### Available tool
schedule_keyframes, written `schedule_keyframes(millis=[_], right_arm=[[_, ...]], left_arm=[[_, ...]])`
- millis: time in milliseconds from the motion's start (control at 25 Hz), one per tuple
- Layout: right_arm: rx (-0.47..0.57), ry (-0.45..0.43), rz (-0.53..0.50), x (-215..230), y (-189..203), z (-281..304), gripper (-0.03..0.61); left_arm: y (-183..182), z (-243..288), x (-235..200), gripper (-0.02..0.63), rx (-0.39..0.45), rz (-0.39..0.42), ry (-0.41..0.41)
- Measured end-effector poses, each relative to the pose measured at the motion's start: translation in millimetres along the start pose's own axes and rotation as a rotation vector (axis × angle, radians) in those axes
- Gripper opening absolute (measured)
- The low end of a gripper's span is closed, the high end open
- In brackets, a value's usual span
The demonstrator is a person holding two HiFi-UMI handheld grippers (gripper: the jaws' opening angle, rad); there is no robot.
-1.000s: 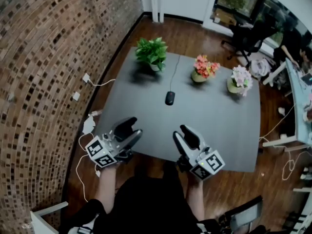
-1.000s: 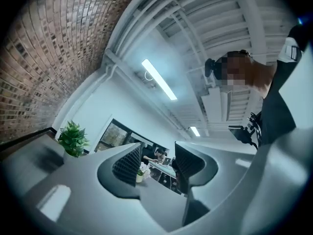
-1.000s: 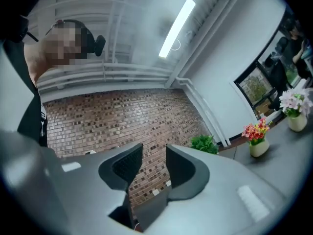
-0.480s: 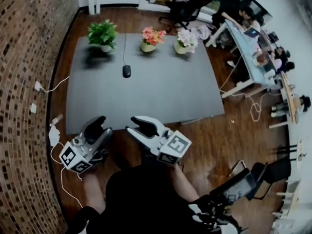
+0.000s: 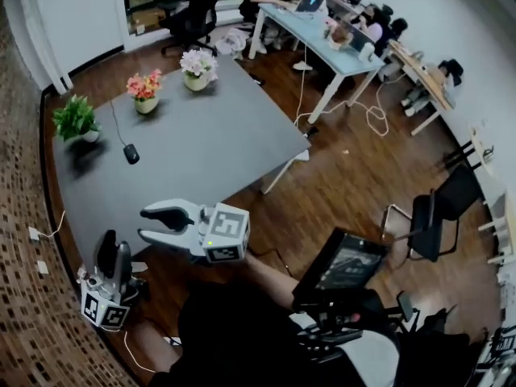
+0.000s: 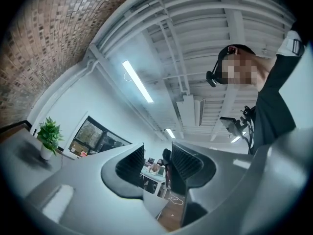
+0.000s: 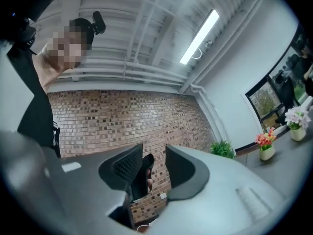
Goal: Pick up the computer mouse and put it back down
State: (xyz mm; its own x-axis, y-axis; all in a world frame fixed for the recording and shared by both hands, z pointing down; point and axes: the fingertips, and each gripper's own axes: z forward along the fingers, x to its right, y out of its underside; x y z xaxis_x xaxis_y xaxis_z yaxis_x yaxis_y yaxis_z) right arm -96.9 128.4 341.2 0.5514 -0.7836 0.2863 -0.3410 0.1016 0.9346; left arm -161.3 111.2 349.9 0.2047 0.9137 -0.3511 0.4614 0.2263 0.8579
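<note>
The black computer mouse [image 5: 131,153] lies on the grey table [image 5: 201,143] with its cable running toward the far edge; neither gripper touches it. My right gripper [image 5: 147,223] hovers over the table's near edge, pointing left, open and empty. Off the table's corner at lower left is my left gripper [image 5: 113,252], its jaws closing with a narrow gap and nothing between them. In the left gripper view my left gripper [image 6: 157,153] points upward at the ceiling. In the right gripper view my right gripper [image 7: 153,153] faces the brick wall.
Three potted plants stand along the table's far side: green [image 5: 74,119], orange-pink [image 5: 145,87], white-pink [image 5: 197,63]. People sit at a white desk [image 5: 339,39] behind. A black chair [image 5: 427,216] stands on the wood floor at right. Wall sockets and cables [image 5: 36,252] are at left.
The head view has swung right, so the table now lies at upper left. Both grippers have lifted and tilted upward. The left jaws have narrowed. The mouse has not moved on the table.
</note>
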Motion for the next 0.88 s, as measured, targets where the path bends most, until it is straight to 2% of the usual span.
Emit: schedule_keyframes(millis=[160, 320, 400, 560, 720, 880], right_arm=[[0.012, 0.023, -0.014, -13.7, -15.1, -34.0, 0.121], [0.084, 0.021, -0.018, -11.2, -23.4, -89.6, 0.042], [0.094, 0.03, -0.004, -4.1, -19.7, -110.7, 0.0], [0.054, 0.034, 0.026, 5.0, -3.6, -141.3, 0.0], [0.061, 0.013, 0.071, 6.1, 5.4, -164.9, 0.0], [0.066, 0.005, 0.121, 9.3, 13.6, -175.4, 0.0]], left_arm=[[13.8, 18.7, 32.3, 0.181, -0.03, -0.014, 0.046], [41.2, 52.2, 68.2, 0.181, -0.053, -0.011, 0.051], [59.4, 60.1, 70.5, 0.181, -0.073, -0.011, 0.037], [80.4, 72.4, 83.6, 0.181, -0.096, -0.008, 0.015], [98.6, 76.6, 105.8, 0.181, -0.126, -0.004, -0.02], [109.1, 61.5, 117.0, 0.181, -0.137, -0.004, -0.077]])
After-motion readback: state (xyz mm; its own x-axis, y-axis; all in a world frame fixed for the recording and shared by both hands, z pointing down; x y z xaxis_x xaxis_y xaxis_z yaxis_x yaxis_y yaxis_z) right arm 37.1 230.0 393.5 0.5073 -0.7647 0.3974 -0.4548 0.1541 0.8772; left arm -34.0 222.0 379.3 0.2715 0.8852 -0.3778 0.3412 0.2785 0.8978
